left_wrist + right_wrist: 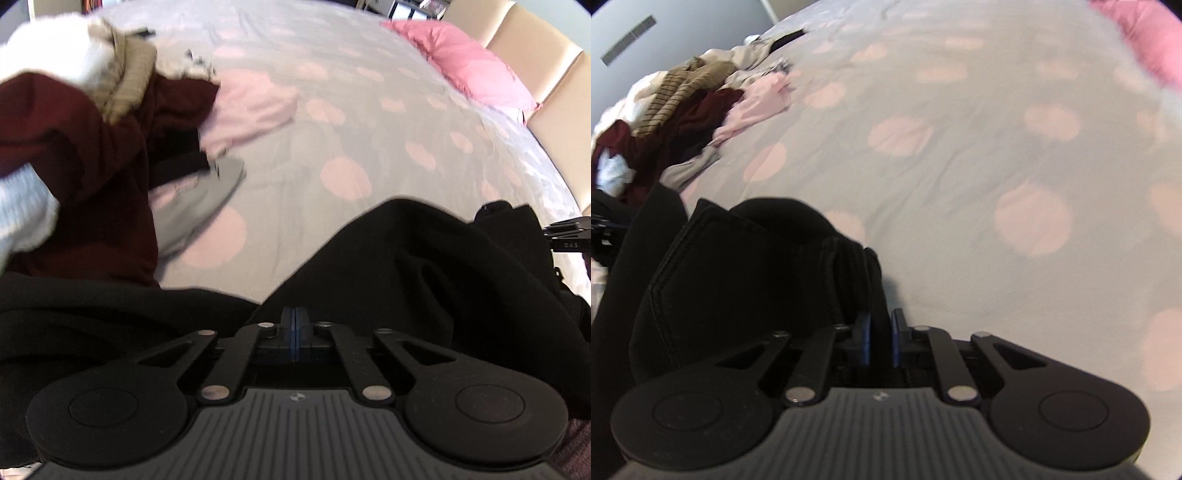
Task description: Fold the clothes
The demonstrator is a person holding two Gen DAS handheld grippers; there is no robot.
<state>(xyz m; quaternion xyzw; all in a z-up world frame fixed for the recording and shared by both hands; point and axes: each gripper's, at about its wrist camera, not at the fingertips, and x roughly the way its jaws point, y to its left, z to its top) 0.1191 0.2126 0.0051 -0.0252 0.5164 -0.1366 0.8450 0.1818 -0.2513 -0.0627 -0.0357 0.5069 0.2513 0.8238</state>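
Note:
A black garment lies bunched on the bed just in front of both grippers. My left gripper has its blue pads pressed together at the garment's edge, and the cloth spreads out around them. In the right wrist view, a thick folded bunch of the same black garment runs down between the two blue pads of my right gripper, which clamp it with a narrow gap. The body of the right gripper shows at the far right edge of the left wrist view.
The bed is covered by a grey cover with pink dots. A pile of mixed clothes, maroon, tan, white and pale pink, lies to the left. A pink pillow and a beige headboard stand at the far right.

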